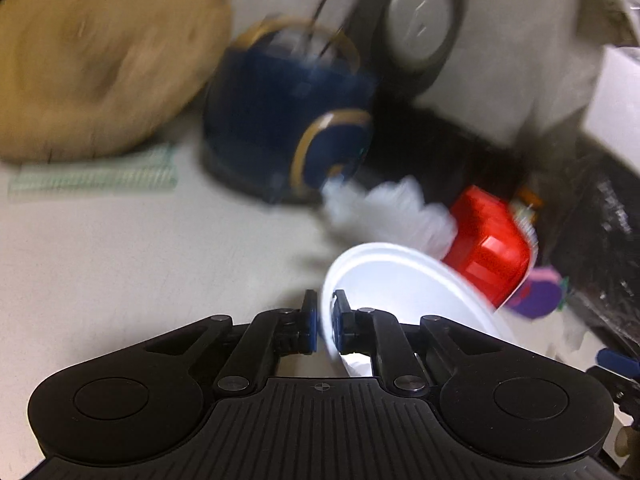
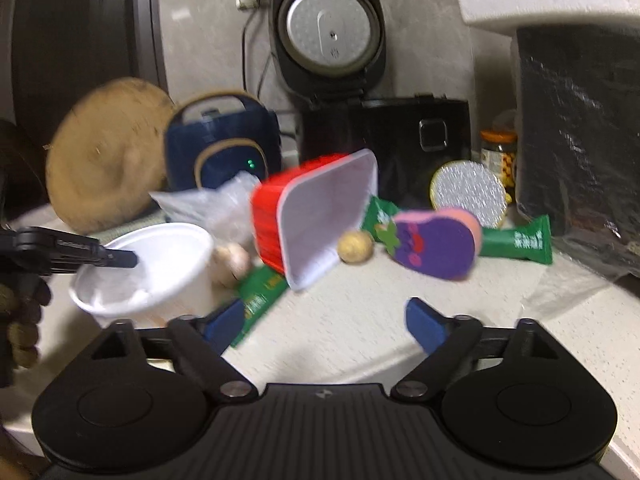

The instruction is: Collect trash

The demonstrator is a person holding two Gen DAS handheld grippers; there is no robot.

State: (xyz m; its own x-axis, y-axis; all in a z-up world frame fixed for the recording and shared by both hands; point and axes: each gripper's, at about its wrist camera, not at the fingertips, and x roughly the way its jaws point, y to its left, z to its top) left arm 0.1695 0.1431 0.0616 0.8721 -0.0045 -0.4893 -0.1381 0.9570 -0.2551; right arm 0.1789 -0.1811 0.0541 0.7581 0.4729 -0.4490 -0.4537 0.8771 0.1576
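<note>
1. On the pale speckled counter [image 2: 400,320], trash lies in a loose heap in front of the kitchen appliances.
2. The left gripper [image 1: 326,320] has its pads pressed together on the rim of a white disposable bowl [image 1: 400,280]; one pad sits inside the wall, the other outside.
3. From the right wrist view, that bowl [image 2: 160,264] stands at the left of the heap, with the left gripper [image 2: 120,258] reaching in over its edge.
4. The right gripper [image 2: 326,320] hovers over bare counter with its jaws spread apart and nothing between them.
5. A red container [image 2: 312,216] with a white inside lies tipped on its side, just beside the bowl.
6. A crumpled clear plastic bag [image 2: 212,204] lies behind the bowl and the red container.
7. Green wrappers [image 2: 516,240] lie under and beside a purple sponge [image 2: 436,246], which is to the right of the red container.
8. A small round yellowish item [image 2: 355,246] lies between the red container and the sponge; what it is I cannot tell.
9. A blue appliance [image 2: 224,148], an open rice cooker [image 2: 332,40] and a round wooden board [image 2: 108,156] stand along the back wall.
</note>
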